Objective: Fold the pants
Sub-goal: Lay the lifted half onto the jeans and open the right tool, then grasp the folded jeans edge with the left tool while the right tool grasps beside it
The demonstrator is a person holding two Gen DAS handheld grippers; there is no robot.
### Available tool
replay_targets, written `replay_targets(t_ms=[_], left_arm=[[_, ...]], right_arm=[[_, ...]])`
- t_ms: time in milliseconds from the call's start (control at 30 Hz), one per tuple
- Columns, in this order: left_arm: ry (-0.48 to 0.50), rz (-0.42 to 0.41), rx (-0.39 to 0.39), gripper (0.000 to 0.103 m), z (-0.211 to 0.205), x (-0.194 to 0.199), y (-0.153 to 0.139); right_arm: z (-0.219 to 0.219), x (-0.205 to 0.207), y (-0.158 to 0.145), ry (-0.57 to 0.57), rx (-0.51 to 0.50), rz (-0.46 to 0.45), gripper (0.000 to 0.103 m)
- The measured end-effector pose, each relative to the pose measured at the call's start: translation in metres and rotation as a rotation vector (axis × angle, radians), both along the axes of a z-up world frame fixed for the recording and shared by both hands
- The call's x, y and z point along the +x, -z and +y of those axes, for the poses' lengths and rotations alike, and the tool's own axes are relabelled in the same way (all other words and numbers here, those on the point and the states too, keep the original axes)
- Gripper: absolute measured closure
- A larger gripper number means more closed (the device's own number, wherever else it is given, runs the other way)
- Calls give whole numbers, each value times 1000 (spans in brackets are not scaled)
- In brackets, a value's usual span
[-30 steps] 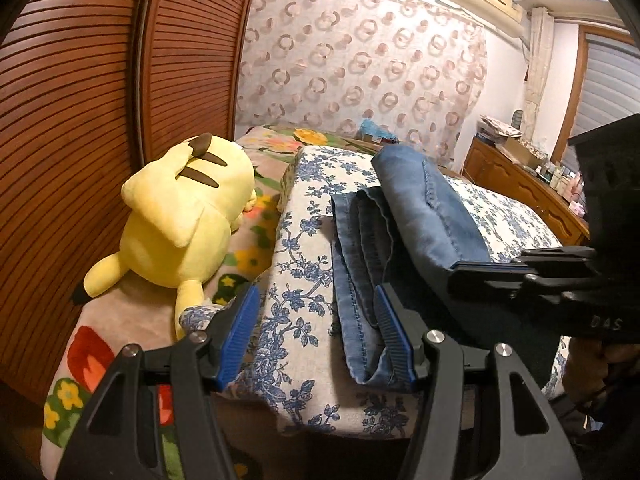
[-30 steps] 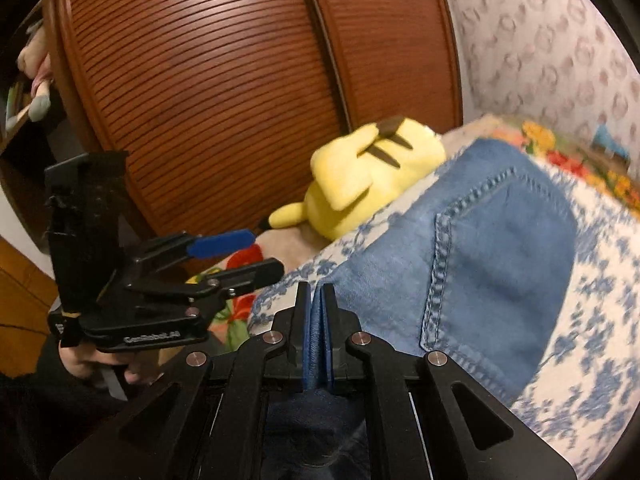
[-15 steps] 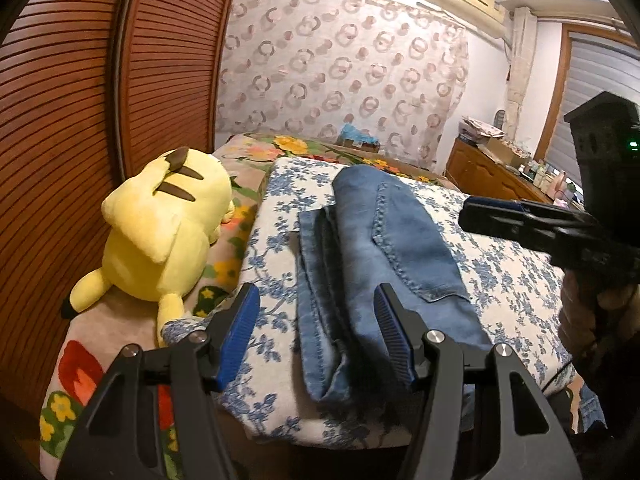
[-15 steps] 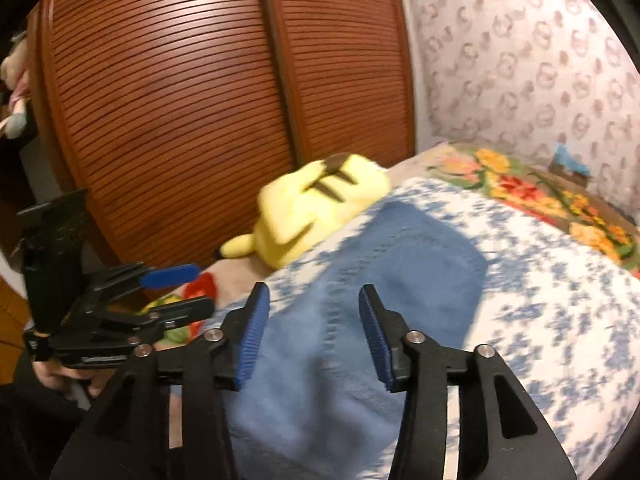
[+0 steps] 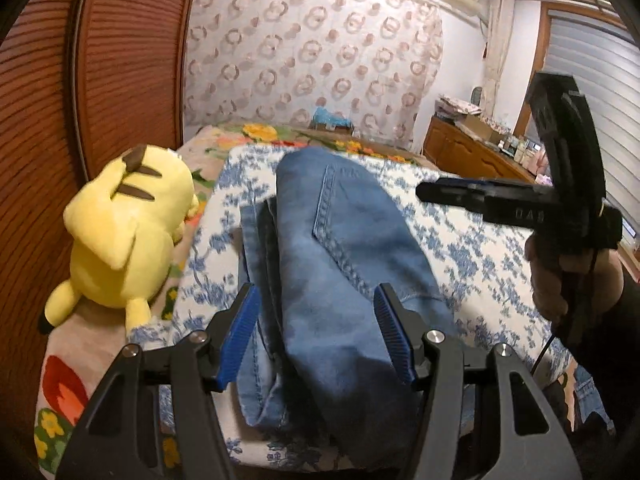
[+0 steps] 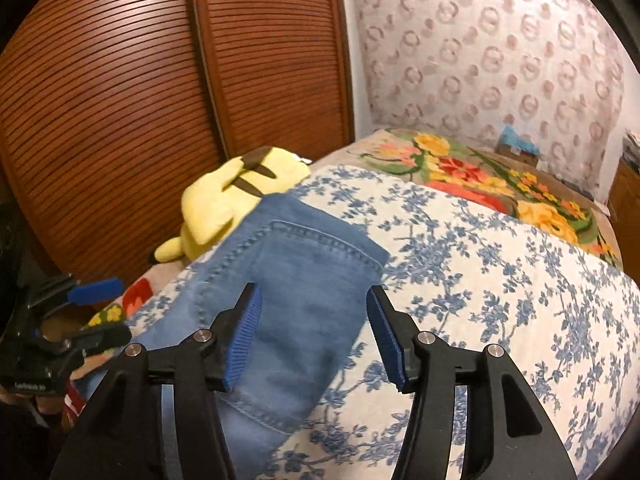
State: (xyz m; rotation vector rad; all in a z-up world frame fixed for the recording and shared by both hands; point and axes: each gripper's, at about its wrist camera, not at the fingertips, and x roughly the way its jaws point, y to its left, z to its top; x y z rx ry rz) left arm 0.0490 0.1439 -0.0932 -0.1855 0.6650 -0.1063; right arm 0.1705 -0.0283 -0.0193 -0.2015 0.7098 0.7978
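Left wrist view: bed (image 5: 460,248) under a floral sheet fills the centre, louvred doors upper left. Folded pants (image 5: 340,280) lie mid-frame beside a plush (image 5: 124,232). Left gripper (image 5: 316,332) is released; right gripper (image 6: 312,332) is opening, nothing pinched. Risk: a finger catching denim could undo the fold.

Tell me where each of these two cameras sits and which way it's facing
Left wrist: sits on the left gripper, looking down along the bed at the folded jeans; the person's right hand and right gripper show on the right.
Right wrist: sits on the right gripper, whose jaws are opening above the jeans, facing the wooden doors; the left gripper shows at the lower left.
Shared: jeans, yellow plush toy, blue floral cover.
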Motion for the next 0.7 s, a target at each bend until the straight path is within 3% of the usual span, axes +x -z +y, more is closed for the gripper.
replay_targets(t_ms=[333, 467, 700], left_arm=[[-19, 108, -25, 44, 7, 7, 38], [-15, 103, -62, 44, 11, 6, 45], [-21, 92, -131, 44, 18, 4, 51]], right_arm=[[17, 31, 26, 11, -67, 37, 40], [26, 50, 42, 15, -76, 72, 37], [33, 74, 59, 16, -38, 160, 21]])
